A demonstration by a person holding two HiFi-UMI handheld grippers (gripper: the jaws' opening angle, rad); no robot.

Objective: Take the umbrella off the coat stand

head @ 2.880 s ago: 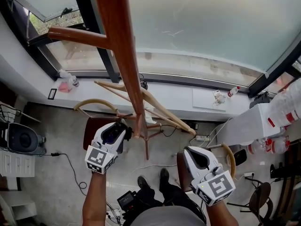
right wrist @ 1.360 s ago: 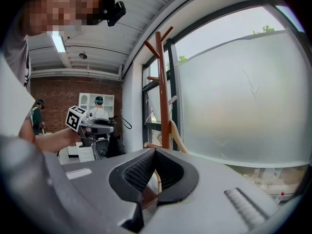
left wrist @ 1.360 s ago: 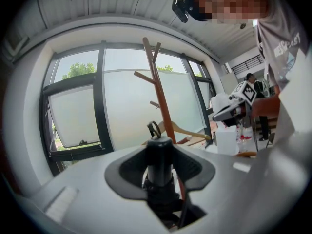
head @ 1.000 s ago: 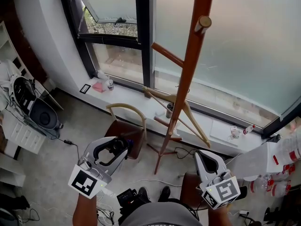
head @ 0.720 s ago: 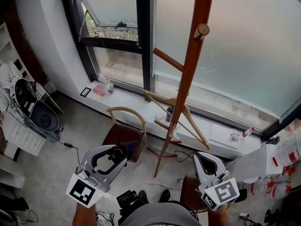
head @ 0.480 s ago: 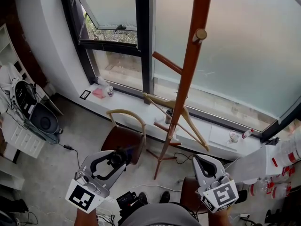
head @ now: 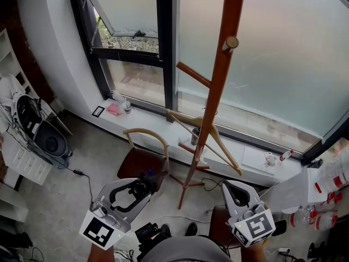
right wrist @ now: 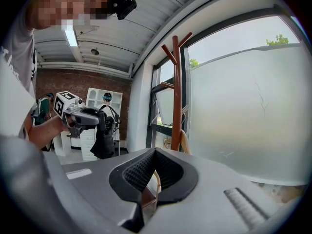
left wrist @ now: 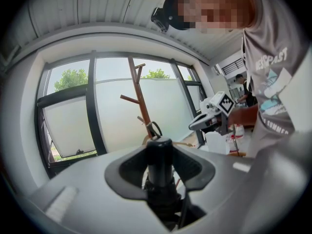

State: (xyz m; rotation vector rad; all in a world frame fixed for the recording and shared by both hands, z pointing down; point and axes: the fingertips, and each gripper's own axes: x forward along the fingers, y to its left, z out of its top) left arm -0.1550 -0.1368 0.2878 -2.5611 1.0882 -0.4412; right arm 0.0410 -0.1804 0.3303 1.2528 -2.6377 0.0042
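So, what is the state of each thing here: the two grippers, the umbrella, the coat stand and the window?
left gripper: shut on the umbrella's handle.
right gripper: shut, empty.
umbrella: folded, off the stand, hanging down from the left gripper.
coat stand: upright, upper pegs bare.
window: upper pane tilted open.

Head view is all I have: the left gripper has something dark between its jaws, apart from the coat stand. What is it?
Observer: The left gripper view shows the left gripper shut on the black handle of an umbrella.
Operator: Is the umbrella open?
Observer: No. In the right gripper view it hangs down closed below that gripper, apart from the coat stand.
Operator: And the right gripper?
Observer: Its own view shows the right gripper shut, with nothing between its jaws.
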